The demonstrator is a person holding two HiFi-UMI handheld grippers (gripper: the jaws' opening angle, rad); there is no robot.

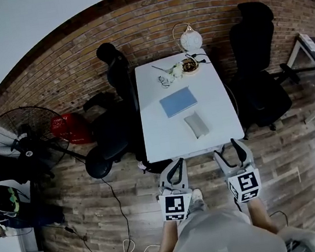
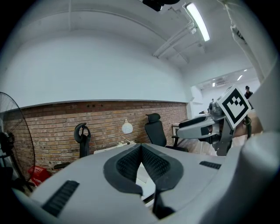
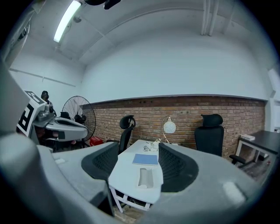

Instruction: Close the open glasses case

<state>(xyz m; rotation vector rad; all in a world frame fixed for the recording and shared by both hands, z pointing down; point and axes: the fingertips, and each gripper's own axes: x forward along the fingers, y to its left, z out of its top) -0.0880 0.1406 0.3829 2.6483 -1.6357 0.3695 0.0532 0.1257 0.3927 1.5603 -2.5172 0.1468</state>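
1. a white table point(image 1: 163, 127) is seen from above in the head view, set against a brick wall point(image 1: 77, 58) on a wooden floor point(image 1: 301, 148).
2. the glasses case point(image 1: 196, 125), grey and oblong, is found lying flat on the table's near half, toward the right edge. it is just in front of a blue notebook point(image 1: 178, 102) but not touching it.
3. in the right gripper view a long hollow is shown along the case's top, so it appears to lie open.
4. a round white lamp point(image 1: 191, 40) and a small cluster of flowers point(image 1: 174, 72) are placed at the table's far end.
5. the left gripper point(image 1: 174, 170) is held off the table's near edge, over the floor. in its own view its jaws are seen pressed together at the tips, with nothing clamped between them.
6. the right gripper point(image 1: 232, 153) is held beside it, also short of the table and well apart from the case. its jaws are spread wide and empty, and the table and case are framed in the gap between them.
7. a black chair point(image 1: 258, 72) is stood at the table's right side and another black chair point(image 1: 117, 128) at its left. a floor fan point(image 1: 22, 142) and a red basket point(image 1: 67, 127) are seen further left.
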